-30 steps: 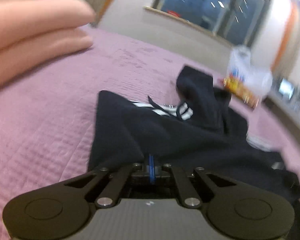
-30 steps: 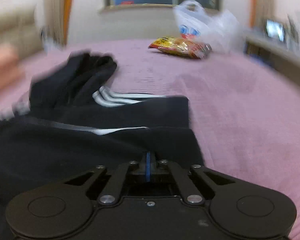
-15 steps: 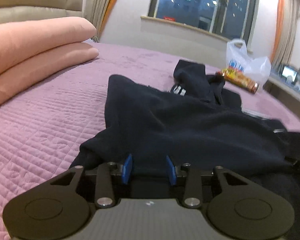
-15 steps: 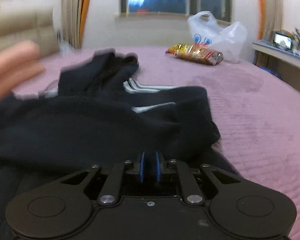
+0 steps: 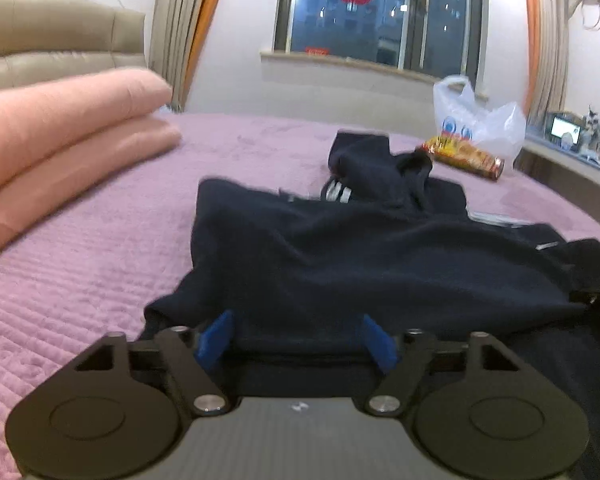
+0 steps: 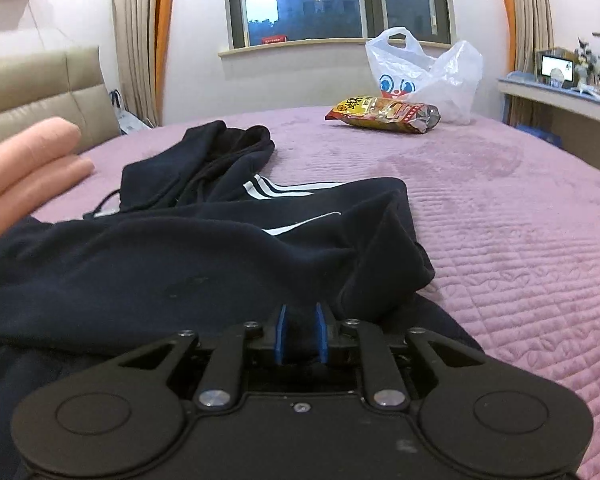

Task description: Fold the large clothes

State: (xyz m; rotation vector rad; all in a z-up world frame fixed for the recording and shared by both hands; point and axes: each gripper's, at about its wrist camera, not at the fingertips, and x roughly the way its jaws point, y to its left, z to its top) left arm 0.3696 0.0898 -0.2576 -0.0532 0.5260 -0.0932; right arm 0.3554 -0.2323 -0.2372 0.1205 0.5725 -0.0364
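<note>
Navy hoodie (image 5: 380, 256), white-striped: spread in a rumpled heap on the quilted purple bedspread (image 5: 60, 280). Left gripper (image 5: 296, 340): blue pads spread wide, the hem lying loose between them. Right gripper (image 6: 300, 334): narrowly parted, a fold of fabric seen between the pads. Snack packet (image 6: 384, 114) and white plastic bag (image 6: 440, 76): placed well beyond.
</note>
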